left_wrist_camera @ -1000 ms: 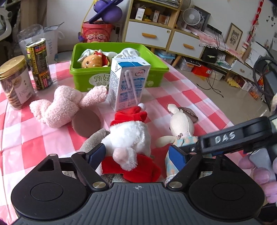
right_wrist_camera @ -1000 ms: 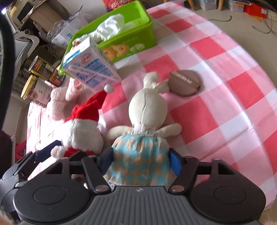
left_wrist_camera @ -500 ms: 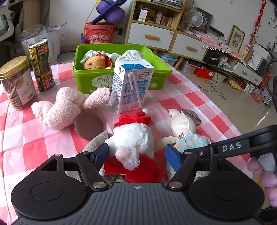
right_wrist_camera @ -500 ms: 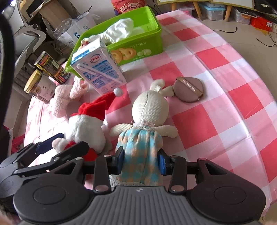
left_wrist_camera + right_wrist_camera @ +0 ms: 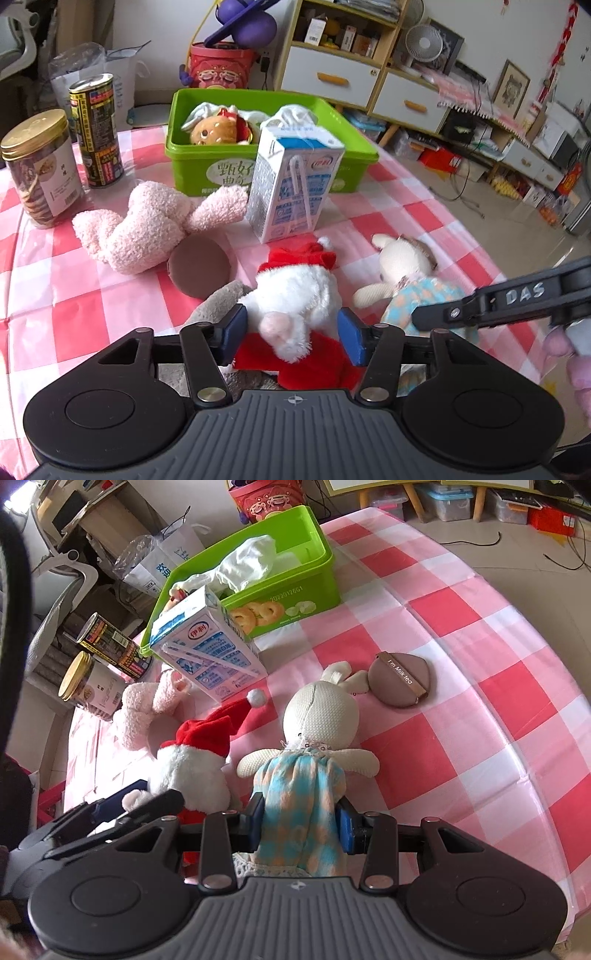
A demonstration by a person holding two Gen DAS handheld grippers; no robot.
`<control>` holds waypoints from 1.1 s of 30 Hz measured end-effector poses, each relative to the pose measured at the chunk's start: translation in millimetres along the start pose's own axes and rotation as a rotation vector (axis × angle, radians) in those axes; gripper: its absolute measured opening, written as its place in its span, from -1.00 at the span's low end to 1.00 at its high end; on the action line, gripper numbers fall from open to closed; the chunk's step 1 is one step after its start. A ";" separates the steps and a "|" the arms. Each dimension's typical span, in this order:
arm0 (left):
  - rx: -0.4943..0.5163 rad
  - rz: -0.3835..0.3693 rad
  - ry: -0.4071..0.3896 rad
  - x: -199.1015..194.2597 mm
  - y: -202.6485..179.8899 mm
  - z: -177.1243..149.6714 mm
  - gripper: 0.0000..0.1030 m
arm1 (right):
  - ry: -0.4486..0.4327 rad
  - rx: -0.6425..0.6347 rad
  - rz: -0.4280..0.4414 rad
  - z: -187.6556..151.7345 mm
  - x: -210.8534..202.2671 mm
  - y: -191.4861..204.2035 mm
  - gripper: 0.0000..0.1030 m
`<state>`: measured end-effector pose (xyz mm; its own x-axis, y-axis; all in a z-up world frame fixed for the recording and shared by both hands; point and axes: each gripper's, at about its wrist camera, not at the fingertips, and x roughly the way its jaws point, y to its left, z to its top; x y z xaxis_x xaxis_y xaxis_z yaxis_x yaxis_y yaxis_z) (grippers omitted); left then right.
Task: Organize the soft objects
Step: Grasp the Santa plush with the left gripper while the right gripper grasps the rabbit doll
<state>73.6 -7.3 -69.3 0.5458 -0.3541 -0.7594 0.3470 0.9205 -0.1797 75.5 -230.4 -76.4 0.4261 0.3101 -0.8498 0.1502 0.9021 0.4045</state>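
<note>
A white plush with a red Santa hat (image 5: 295, 291) lies on the checked tablecloth between the jaws of my left gripper (image 5: 291, 328). The jaws are closing and both blue pads touch its fur. Beside it on the right lies a cream bunny doll in a blue checked dress (image 5: 317, 716). My right gripper (image 5: 301, 825) is shut on the dress, which bunches between the pads. A pink plush (image 5: 147, 225) lies further left. The green bin (image 5: 192, 162) at the back holds a small doll and white cloth.
A milk carton (image 5: 291, 184) stands in front of the bin. A can (image 5: 96, 129) and a gold-lidded jar (image 5: 40, 166) stand at the left. One brown round puff (image 5: 199, 266) lies by the pink plush, another (image 5: 400, 683) by the bunny's ears. Grey plush (image 5: 218, 299) lies under the white one.
The left jaws have narrowed onto the white plush. The right jaws closed on the bunny's dress and squeezed it narrow. Neither hand has shifted much.
</note>
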 end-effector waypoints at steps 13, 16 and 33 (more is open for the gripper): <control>0.039 0.060 0.017 4.3 -5.0 -1.7 -0.10 | -0.003 0.010 0.008 0.9 -2.8 -1.9 -0.73; 0.033 0.056 0.013 1.5 -4.8 -1.1 -0.12 | -0.009 0.009 0.017 1.6 -5.6 -1.9 -0.73; -0.078 0.023 -0.071 -35.8 12.5 10.0 -0.12 | -0.080 0.093 0.117 16.5 -33.7 -20.0 -0.75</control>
<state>66.0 15.2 -38.1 0.6065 -0.3406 -0.7184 0.2745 0.9377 -0.2128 72.9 -263.9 -50.2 0.5148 0.3834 -0.7668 0.1760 0.8281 0.5322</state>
